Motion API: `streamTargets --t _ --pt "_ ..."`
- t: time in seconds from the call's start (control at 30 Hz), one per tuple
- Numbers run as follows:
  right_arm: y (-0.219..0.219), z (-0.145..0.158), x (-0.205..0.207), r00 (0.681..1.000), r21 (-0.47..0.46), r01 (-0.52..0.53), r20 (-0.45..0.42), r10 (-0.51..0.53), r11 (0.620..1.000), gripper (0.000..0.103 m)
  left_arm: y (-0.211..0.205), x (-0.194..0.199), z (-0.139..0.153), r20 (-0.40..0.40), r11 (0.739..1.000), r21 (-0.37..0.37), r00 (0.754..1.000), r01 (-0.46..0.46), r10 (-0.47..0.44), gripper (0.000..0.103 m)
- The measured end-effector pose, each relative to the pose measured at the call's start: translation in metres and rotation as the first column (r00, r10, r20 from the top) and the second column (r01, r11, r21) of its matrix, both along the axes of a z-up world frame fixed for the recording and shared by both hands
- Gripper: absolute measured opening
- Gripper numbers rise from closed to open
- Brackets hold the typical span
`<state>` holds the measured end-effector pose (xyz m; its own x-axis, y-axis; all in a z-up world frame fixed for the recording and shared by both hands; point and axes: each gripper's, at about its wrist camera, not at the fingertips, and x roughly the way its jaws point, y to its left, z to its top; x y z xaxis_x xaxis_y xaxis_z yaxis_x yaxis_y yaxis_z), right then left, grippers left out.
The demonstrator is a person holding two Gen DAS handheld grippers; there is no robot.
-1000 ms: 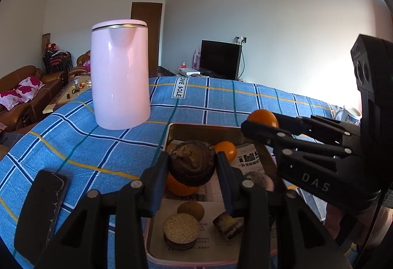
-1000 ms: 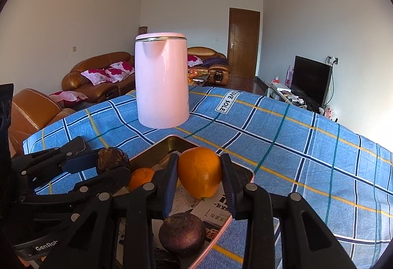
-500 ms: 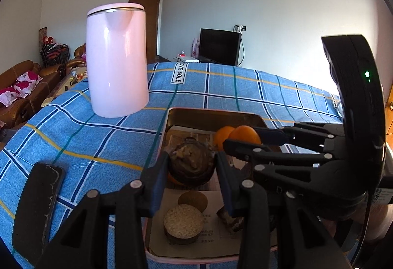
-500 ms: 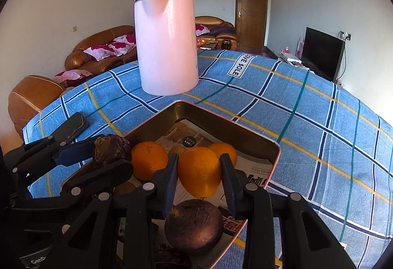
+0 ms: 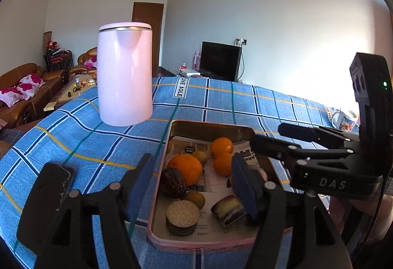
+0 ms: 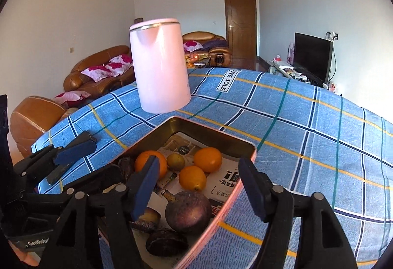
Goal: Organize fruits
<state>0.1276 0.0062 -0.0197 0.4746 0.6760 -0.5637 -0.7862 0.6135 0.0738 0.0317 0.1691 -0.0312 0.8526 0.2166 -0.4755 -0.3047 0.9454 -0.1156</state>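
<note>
Drop step done: we've just opened both claws, left claw (image 5: 191, 173) & right claw (image 6: 196, 185) half-open, empty, over tin tray (image 5: 211, 125). Next: pull back, find stray fruit.

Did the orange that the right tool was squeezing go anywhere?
Yes. The orange left the right tool, whose jaws have just been opening, and now lies on the newspaper in the tray.

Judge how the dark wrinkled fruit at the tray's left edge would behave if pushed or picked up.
The dark wrinkled fruit looks roundish, so it would probably roll. It lies against the big orange and near the tray wall, which should stop it soon. Its shrivelled skin suggests a lightish fruit with a rough surface, unlikely to slip.
</note>
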Motion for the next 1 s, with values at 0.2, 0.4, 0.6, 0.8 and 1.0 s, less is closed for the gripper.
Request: streamTargets --t 0.2,0.4,0.6,0.8,1.0 --pt "-0.042 0.008 -0.013 0.999 0.069 0.046 0.007 -0.046 0.997 0.072 -0.015 -0.012 0.007 0.045 1.0 0.022 0.999 0.012 -0.013 0.078" --pt "-0.074 0.015 -0.028 0.993 0.108 0.099 0.047 -0.104 0.989 0.078 -0.029 -0.02 0.013 0.074 0.999 0.046 0.997 0.025 -0.028 0.09" --pt "-0.089 0.018 -0.045 0.988 0.108 0.112 0.094 -0.122 0.988 0.079 -0.04 -0.023 0.013 0.076 0.998 0.059 0.997 0.026 -0.03 0.096" --pt "-0.099 0.021 -0.056 0.984 0.127 0.116 0.119 -0.131 0.985 0.079 -0.047 -0.024 0.015 0.072 0.997 0.07 0.996 0.04 -0.045 0.097" --pt "-0.111 0.023 -0.066 0.98 0.143 0.126 0.133 -0.145 0.982 0.079 -0.056 -0.027 0.017 0.076 0.996 0.082 0.996 0.045 -0.051 0.101"
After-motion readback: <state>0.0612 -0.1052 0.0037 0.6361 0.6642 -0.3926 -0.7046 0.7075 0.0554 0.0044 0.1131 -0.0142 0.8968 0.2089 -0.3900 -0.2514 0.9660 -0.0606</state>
